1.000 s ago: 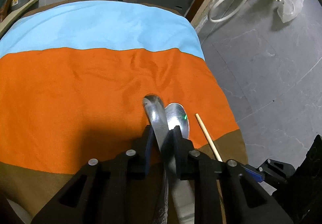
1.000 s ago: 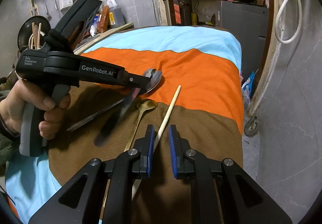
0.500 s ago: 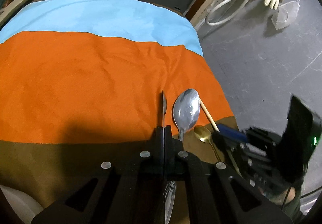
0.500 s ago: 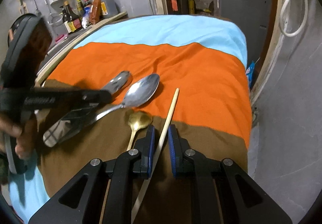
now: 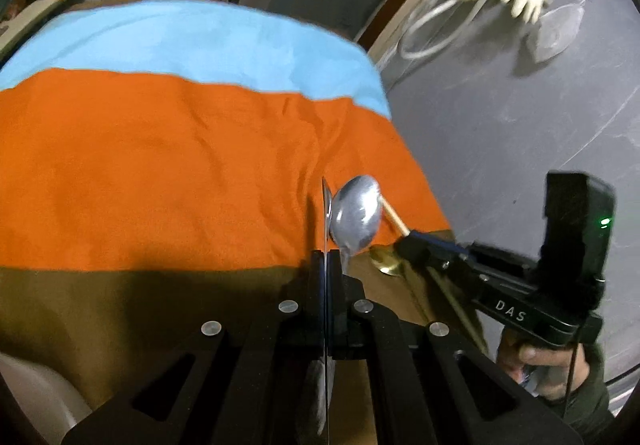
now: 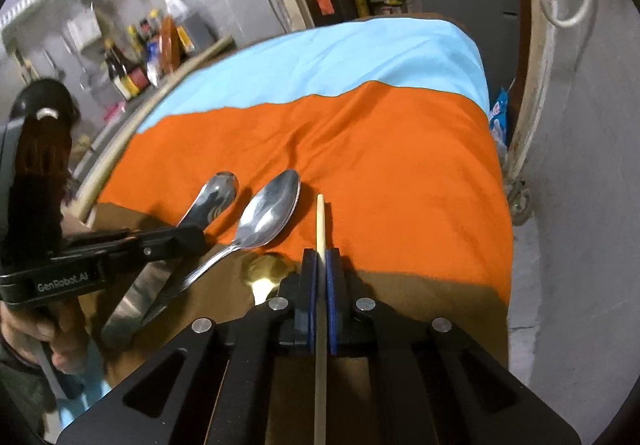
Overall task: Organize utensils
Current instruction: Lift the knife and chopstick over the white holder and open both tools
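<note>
Nearest, we have our right claw (image 6: pixel 321 265) clamped on a wooden chopstick (image 6: pixel 320 217) and our left claw (image 5: pixel 326 265) clamped on a knife (image 6: pixel 212 197), a silver spoon (image 6: pixel 272 211) lying between them on the orange cloth (image 6: pixel 380 165).

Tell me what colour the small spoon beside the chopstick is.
Gold; the small spoon shows best in the right wrist view, by the chopstick.

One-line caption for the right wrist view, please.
Right tool clamps a wooden chopstick beside a silver spoon; left tool grips a knife.
</note>
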